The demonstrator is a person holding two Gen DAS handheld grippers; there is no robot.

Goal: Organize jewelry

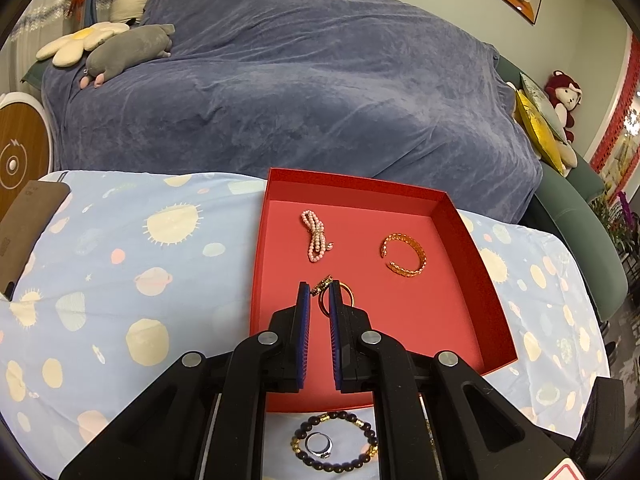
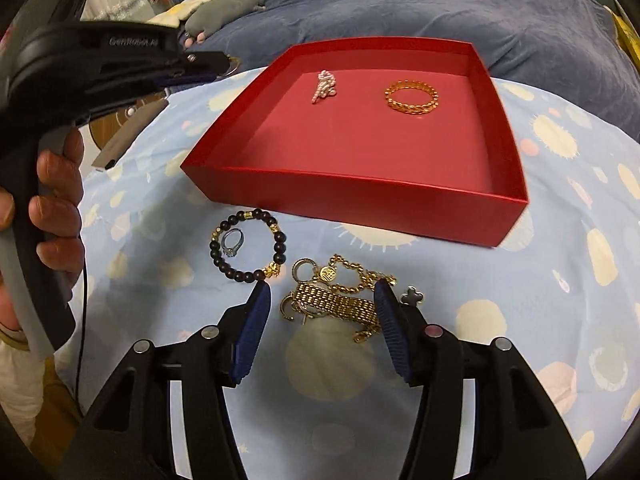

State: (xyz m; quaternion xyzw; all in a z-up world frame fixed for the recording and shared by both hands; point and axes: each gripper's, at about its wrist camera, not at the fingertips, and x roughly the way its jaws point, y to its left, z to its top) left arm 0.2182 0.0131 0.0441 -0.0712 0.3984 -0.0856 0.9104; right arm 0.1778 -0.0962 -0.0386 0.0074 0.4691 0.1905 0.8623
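A shallow red cardboard box point(image 2: 352, 184) sits in the middle of the right wrist view on a pale blue cloth printed with cream suns and planets point(image 2: 340, 360). Inside it, toward its far wall, lie a pink pearl bow-shaped piece point(image 2: 325, 87) and an open gold chain-link bangle point(image 2: 411, 95), well apart. Below the box on the cloth rest a dark beaded bracelet with gold spacers point(image 2: 248, 245) and a silver ring with a stone point(image 2: 233, 243) inside its loop. Just right of them is a tangled heap of gold chains and a flat woven gold band point(image 2: 336, 300).

The right gripper point(image 2: 322, 300) stands with its blue-padded jaws spread on either side of that heap, not pressing it. The left gripper point(image 1: 320, 292), held by a hand point(image 2: 56, 200) at the left edge of the right wrist view, is clamped on a thin gold ring point(image 1: 347, 294) over the near part of the box. Its black body bears blurred lettering; I cannot read it for certain.

A blue-grey blanket point(image 1: 300, 80) with a grey plush toy point(image 1: 128, 50) fills the background.
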